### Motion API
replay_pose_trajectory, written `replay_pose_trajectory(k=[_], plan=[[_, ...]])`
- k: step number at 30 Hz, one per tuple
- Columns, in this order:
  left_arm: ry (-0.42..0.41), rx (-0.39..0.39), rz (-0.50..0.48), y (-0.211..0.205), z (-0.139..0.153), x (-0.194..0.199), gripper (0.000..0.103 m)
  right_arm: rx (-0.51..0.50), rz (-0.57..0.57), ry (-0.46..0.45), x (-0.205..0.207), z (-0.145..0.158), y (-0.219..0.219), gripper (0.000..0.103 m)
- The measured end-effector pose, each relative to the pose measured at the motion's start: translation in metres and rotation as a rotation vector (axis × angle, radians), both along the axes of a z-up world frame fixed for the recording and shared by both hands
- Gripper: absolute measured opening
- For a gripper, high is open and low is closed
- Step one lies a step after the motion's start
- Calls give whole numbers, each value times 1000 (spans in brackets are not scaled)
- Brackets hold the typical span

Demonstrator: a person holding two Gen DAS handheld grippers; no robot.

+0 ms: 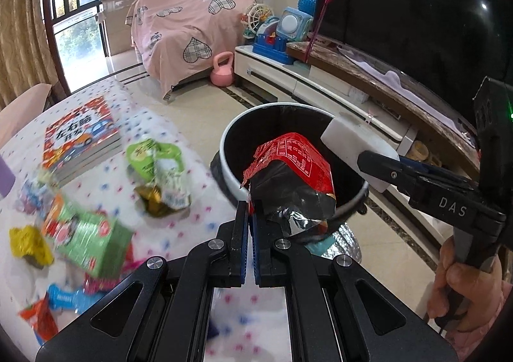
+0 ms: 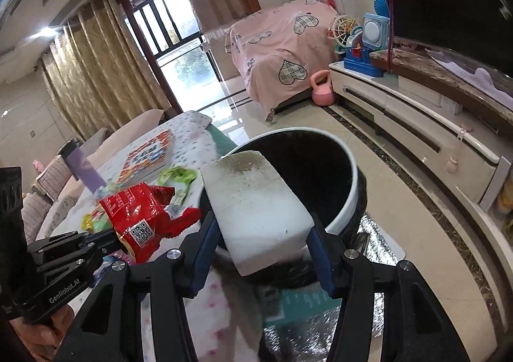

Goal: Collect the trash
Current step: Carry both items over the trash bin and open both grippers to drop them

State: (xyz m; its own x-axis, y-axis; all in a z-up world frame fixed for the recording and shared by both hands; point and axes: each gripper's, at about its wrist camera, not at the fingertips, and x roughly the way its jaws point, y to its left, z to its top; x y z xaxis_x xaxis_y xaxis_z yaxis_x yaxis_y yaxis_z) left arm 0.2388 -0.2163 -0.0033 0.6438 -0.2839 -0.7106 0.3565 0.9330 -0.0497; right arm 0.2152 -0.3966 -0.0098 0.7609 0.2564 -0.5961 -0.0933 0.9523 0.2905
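Observation:
My left gripper [image 1: 249, 206] is shut on a red and black snack bag [image 1: 293, 182] and holds it over the white-rimmed bin [image 1: 232, 127] with a black liner. The bag also shows in the right wrist view [image 2: 138, 220]. My right gripper [image 2: 261, 233] is shut on a white foam block [image 2: 256, 211] with a dirty top, held above the bin's near rim [image 2: 348, 201]. The block [image 1: 356, 143] shows in the left wrist view over the bin's right rim. Several wrappers lie on the dotted tablecloth: a green one [image 1: 157, 163], a green box [image 1: 86, 233], a yellow one [image 1: 29, 246].
A picture book [image 1: 80, 134] lies at the far side of the table [image 1: 179, 233]. A low TV cabinet [image 1: 320, 86] with a TV [image 1: 410, 9] and toys runs along the right. A pink-covered piece of furniture [image 1: 186, 28] and pink kettlebell [image 1: 222, 70] stand beyond. Silver foil [image 2: 368, 240] lies under the bin.

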Motion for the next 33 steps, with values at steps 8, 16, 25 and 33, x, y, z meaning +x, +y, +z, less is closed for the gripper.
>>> replay_pose_trajectory(k=[8,16,25,33], plan=[[26,7,2,-19,-6,39,2,-1,3,19,39,0,-17,55],[46,10,17,-26,-15,47,67,-26,19,60,61,-13,-18,63],[11,-18,32,-2,-5,15,69,35,-5,35,46,-9,-27,85],[23,-67,100,52,-6,-29,70,96,41,-20,7,0,2,95]])
